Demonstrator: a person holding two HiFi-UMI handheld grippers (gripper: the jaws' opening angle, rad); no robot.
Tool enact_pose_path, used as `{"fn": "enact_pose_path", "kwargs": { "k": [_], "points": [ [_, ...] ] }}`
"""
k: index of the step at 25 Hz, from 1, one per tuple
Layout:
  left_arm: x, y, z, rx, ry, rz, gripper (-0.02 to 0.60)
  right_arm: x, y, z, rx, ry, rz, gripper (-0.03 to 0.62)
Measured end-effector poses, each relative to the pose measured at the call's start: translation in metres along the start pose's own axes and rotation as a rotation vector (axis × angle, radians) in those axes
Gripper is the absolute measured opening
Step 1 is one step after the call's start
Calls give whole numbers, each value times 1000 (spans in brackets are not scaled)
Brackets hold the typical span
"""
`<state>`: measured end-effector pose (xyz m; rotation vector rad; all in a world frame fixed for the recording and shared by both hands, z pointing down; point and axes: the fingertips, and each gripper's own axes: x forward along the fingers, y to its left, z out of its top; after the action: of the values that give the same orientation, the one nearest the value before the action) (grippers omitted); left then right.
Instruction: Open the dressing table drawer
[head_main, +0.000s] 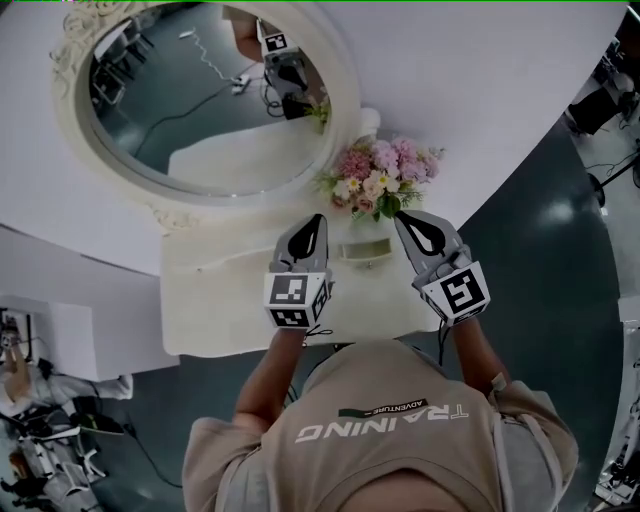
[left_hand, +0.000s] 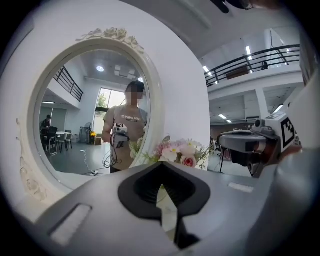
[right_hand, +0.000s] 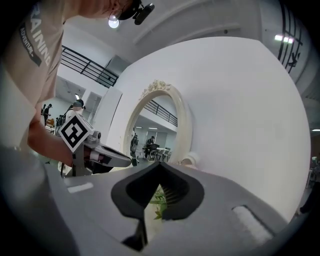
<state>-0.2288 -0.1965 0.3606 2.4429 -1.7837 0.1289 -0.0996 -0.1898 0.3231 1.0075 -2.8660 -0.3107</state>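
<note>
The white dressing table (head_main: 215, 300) stands against a curved white wall, below an oval framed mirror (head_main: 200, 100). From above I cannot make out its drawer front. Both grippers hang in the air above the tabletop and point toward the wall. My left gripper (head_main: 318, 222) is shut and holds nothing; in the left gripper view its jaws (left_hand: 161, 165) meet in front of the mirror (left_hand: 90, 115). My right gripper (head_main: 403, 220) is also shut and empty, and its tips (right_hand: 160, 166) point at the wall beside the mirror (right_hand: 155, 125). The two grippers are about a hand's width apart.
A bouquet of pink and white flowers (head_main: 385, 175) stands at the back right of the tabletop, just beyond the gripper tips, with a small cream piece (head_main: 365, 252) in front of it. Dark floor lies right of the table. People and equipment (head_main: 30, 400) sit at the lower left.
</note>
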Motion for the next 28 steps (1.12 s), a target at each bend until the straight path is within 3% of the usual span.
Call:
{"fn": "enact_pose_path", "kwargs": {
  "k": [6,12,23,28],
  "points": [
    [-2,9,41,60,-79,16,17,1,-18,31,94,-70,3,2],
    [-7,9,64,111,-123,30,18,-3,-32,46,83,-83,-28,2],
    [-7,1,48,85,-96,24,18,-5,-27,36,5,-27,-49,2],
    [-8,2,45,82,-79,28,18,-6,-30,31,59,-21,-58,2]
  ]
}}
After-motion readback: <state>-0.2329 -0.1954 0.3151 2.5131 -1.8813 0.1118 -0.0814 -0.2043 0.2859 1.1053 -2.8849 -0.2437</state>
